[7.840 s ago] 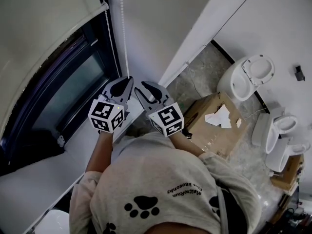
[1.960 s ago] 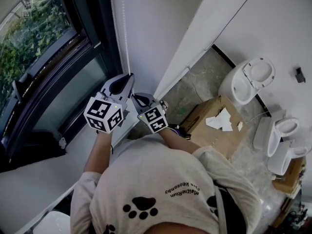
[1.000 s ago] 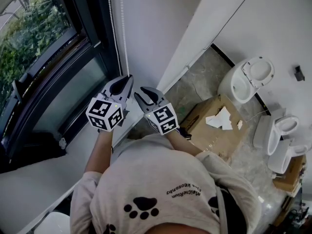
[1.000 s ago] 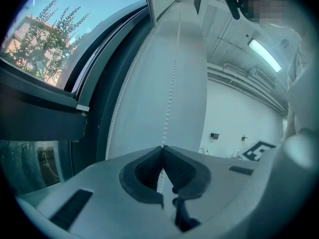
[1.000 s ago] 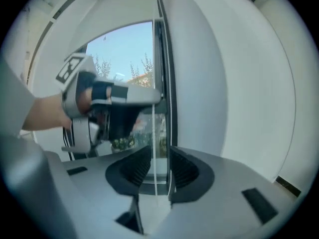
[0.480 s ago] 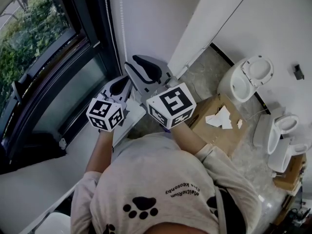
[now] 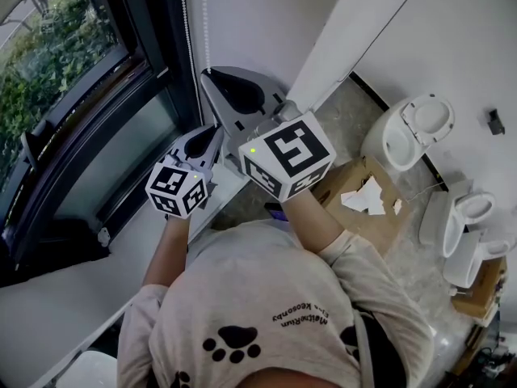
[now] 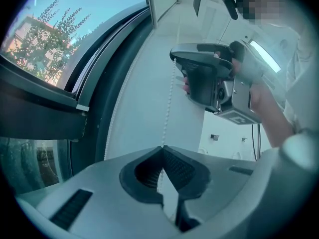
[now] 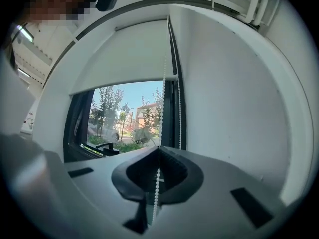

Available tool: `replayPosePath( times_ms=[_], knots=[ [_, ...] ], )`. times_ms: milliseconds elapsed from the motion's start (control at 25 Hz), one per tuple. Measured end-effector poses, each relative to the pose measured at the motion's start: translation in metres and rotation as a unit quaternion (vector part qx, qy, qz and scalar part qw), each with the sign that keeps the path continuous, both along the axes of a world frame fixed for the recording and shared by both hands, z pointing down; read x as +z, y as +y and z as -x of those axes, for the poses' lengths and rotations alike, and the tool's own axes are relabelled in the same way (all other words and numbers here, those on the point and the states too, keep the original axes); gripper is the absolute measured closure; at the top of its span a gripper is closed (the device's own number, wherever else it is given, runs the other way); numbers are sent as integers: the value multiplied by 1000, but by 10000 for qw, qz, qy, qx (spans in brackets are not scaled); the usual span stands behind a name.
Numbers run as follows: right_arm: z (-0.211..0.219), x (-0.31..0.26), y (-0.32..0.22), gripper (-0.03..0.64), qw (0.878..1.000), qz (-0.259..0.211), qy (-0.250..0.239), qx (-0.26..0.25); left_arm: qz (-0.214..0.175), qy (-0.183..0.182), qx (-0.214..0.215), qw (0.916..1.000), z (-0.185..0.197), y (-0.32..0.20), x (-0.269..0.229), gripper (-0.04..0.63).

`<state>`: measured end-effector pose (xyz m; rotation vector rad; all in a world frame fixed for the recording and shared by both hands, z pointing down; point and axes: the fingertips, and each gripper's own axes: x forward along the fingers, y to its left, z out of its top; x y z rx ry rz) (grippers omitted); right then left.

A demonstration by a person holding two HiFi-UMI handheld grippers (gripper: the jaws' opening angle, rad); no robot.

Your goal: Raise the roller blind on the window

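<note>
The roller blind (image 9: pixel 124 54) is seen partly raised over the window (image 7: pixel 73 95). Its bead chain (image 9: pixel 158 176), just beside the window, is clamped by the left gripper (image 7: pixel 215 129) and, higher, by the right gripper (image 7: pixel 208 79), whose jaws have just been closed on it. The beads could be slipped from either grip by a slanted pull.

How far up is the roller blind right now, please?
Partly raised: in the right gripper view the roller blind covers only the top of the window; trees and sky show below.

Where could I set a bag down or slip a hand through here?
Bare: the white window sill beside the dark window frame, and the stone floor between the wall and the cardboard box. Crowded: the right side, packed with toilets.
</note>
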<state>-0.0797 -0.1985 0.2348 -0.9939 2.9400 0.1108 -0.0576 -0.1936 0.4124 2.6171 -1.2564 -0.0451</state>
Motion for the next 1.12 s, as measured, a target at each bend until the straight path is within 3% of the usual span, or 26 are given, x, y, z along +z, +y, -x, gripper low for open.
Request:
replayPosePath(
  times_ms=[120, 280, 1120],
  knots=[
    [-3, 1, 1, 607, 10000, -17, -41, 27, -26, -19, 7, 10000, 0, 0, 1, 586],
    [-4, 16, 2, 607, 9999, 110, -33, 35, -30, -306, 16, 9995, -3, 3, 16, 586],
    [-2, 151, 8, 607, 9942, 898, 557, 208, 941, -957, -74, 9909, 5, 25, 148, 586]
  ],
)
